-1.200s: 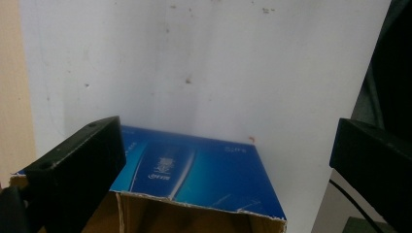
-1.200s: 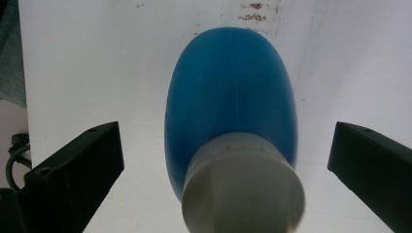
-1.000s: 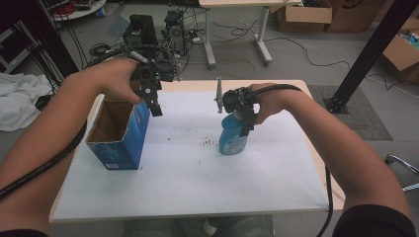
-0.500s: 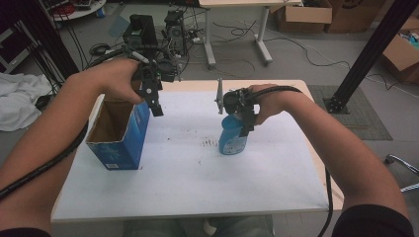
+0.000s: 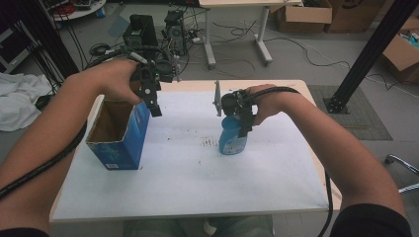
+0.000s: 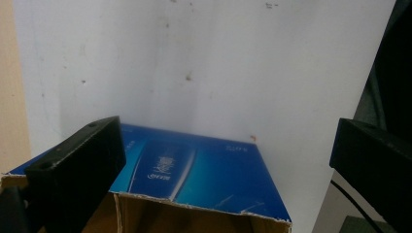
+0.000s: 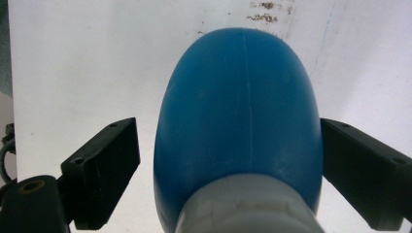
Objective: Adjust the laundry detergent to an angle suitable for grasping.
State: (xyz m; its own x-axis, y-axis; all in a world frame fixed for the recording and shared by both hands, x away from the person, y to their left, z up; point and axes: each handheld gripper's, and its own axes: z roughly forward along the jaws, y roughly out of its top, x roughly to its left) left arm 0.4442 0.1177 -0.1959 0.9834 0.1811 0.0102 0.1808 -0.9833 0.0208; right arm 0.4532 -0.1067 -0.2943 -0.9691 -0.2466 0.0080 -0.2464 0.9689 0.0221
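Nothing shifts except my right tool (image 7: 228,170), whose jaws have just been closing around the upright blue bottle (image 7: 238,121), not yet clamped; my left tool (image 6: 218,165) gapes over the box (image 6: 194,170).

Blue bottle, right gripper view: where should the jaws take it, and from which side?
Probably from above, across the narrow sides of the blue bottle, just below its grey cap. It stands upright on the table; the right gripper straddles it, jaws just closing, left jaw apart from it.
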